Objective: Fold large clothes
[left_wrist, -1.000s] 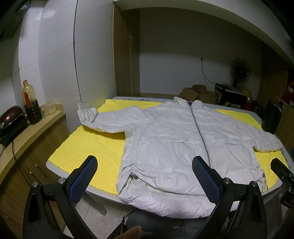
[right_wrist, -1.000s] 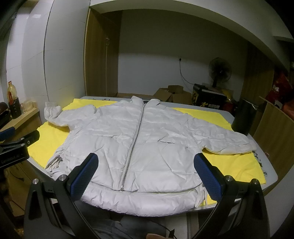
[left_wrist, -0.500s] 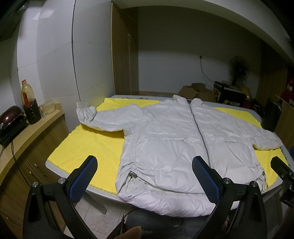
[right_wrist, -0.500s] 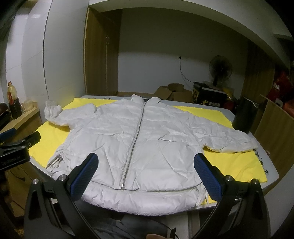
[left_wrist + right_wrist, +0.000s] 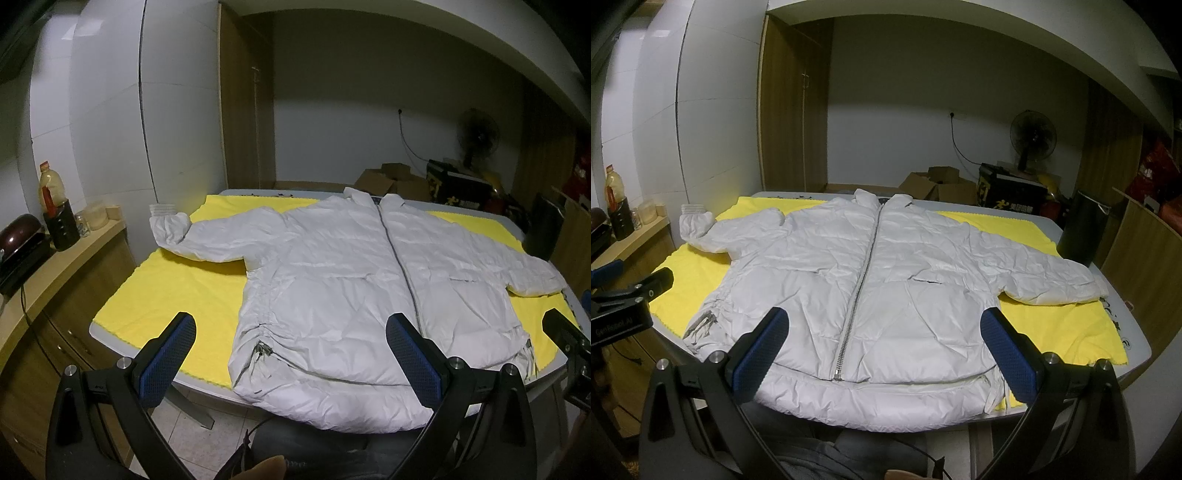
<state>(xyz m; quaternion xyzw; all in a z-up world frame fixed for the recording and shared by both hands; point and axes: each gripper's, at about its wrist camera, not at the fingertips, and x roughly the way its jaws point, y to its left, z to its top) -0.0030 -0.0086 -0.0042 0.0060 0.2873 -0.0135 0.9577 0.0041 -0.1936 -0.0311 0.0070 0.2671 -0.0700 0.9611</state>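
Straight ahead of both your tongs, the white puffer jacket [image 5: 354,295] lies face up and zipped on a yellow cloth [image 5: 192,291] that covers the grey table [image 5: 1141,332]. Its hem hangs a little over the near table edge, just beyond your fingertips, and its collar points away from you.

Your left gripper [image 5: 291,354] hovers in front of that near edge with its blue pads [image 5: 168,360] spread wide, holding nothing and touching nothing. Between its fingers you see the jacket's left hem corner with the gathered side seam. The left sleeve [image 5: 199,243] stretches out beyond the left finger, toward the wall, its cuff reaching the cloth's far left edge.

Your right gripper [image 5: 884,350] is likewise spread wide and clear of the fabric. The zipper [image 5: 862,284] runs up almost midway between its fingers, the pull sitting low near the hem. The right sleeve [image 5: 1045,277] extends past the right finger, ending near the table's right edge. A black cylinder [image 5: 1080,229] stands farther off on that side, beyond the sleeve.

Off your left gripper's left side, a wooden counter [image 5: 59,266] carries a bottle [image 5: 50,188].
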